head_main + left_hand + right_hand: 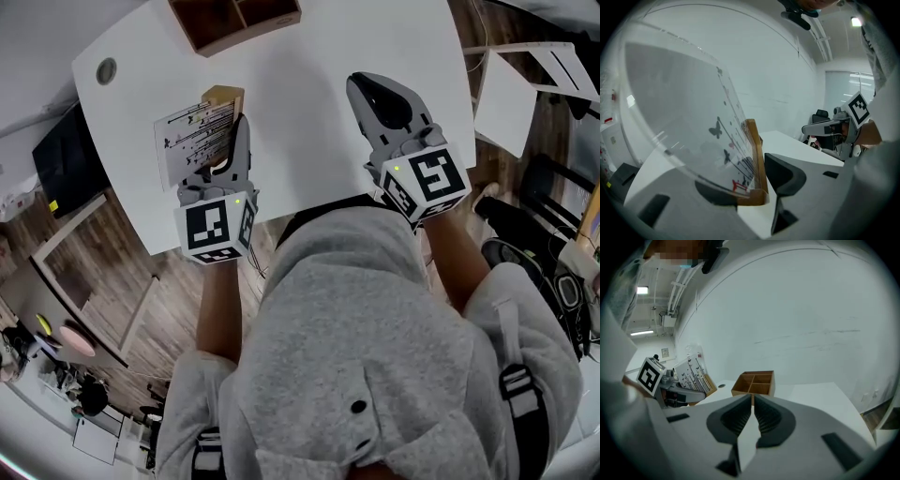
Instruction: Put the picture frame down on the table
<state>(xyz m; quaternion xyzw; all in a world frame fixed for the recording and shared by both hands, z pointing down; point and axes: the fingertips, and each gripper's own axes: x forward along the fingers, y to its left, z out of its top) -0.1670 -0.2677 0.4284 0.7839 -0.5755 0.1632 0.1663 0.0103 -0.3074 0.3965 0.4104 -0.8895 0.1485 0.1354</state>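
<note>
Left gripper (745, 180) is found clamped on the picture frame (755, 154), one jaw seen only dimly through it; right gripper (752, 401) is closed, empty.

This is an office-style workroom. Under the jaws of the left gripper (752, 183) and the right gripper (752, 401) spreads a plain white tabletop (309, 122), with a round cable hole (106, 70) beyond and left of the left jaws. Ahead of the right jaws stands a wooden desk organiser (754, 383). Off to the right of the right jaws is a second white table (511, 103), and a black office chair (820, 116) stands on that side too. Left of the left jaws a dark flat panel (66, 159), probably a screen, sits above a wood-look floor (112, 272). Overhead run strip lights (642, 290) and exposed pipes (675, 296); the wall (797, 310) is bare white.
</note>
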